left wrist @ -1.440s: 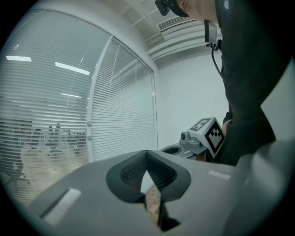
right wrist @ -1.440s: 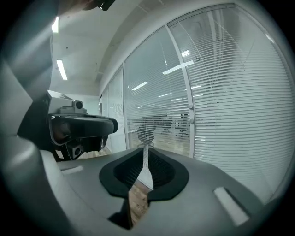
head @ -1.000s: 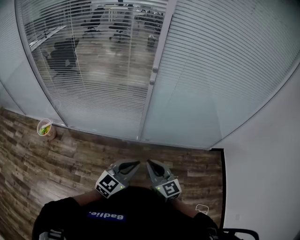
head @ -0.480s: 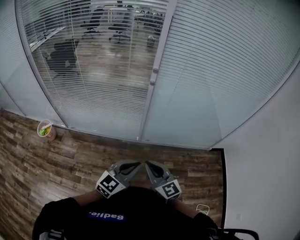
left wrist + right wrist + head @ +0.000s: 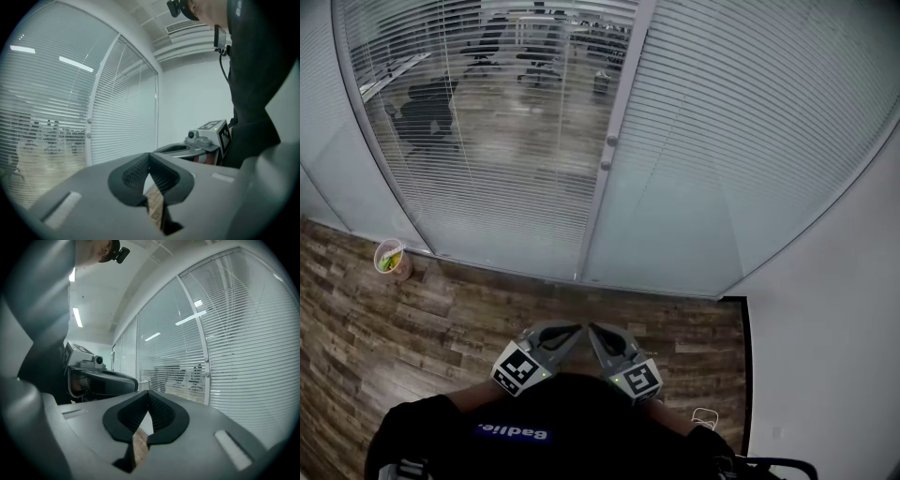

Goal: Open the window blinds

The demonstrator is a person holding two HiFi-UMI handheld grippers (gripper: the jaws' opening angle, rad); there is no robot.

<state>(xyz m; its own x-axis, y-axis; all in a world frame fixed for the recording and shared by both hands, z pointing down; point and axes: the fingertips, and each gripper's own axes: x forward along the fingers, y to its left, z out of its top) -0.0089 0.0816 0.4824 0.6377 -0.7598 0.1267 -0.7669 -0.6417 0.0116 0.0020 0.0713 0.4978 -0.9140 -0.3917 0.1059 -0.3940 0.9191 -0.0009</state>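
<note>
Glass wall, two panes. Left blind point(image 5: 487, 141): slats tilted flat, office visible through. Right blind point(image 5: 750, 141): slats shut, opaque. Two knobs point(image 5: 607, 142) on post between panes. Left gripper point(image 5: 567, 331) and right gripper point(image 5: 598, 331) at person's chest, well apart from window; both jaws pressed together, nothing between. Judgement: right blind remains to open; reaching the knobs calls for spread jaws, then a pinch.

My head camera looks steeply down from well back of the window post point(image 5: 609, 141), taking in the blinds point(image 5: 487, 141) on either side of it and the floor point(image 5: 356, 319) below it. The camera on my left gripper point(image 5: 574, 330) faces nearly level, with the post left of centre. The camera on my right gripper point(image 5: 594, 328) has it right of centre. All three views share that post.
</note>
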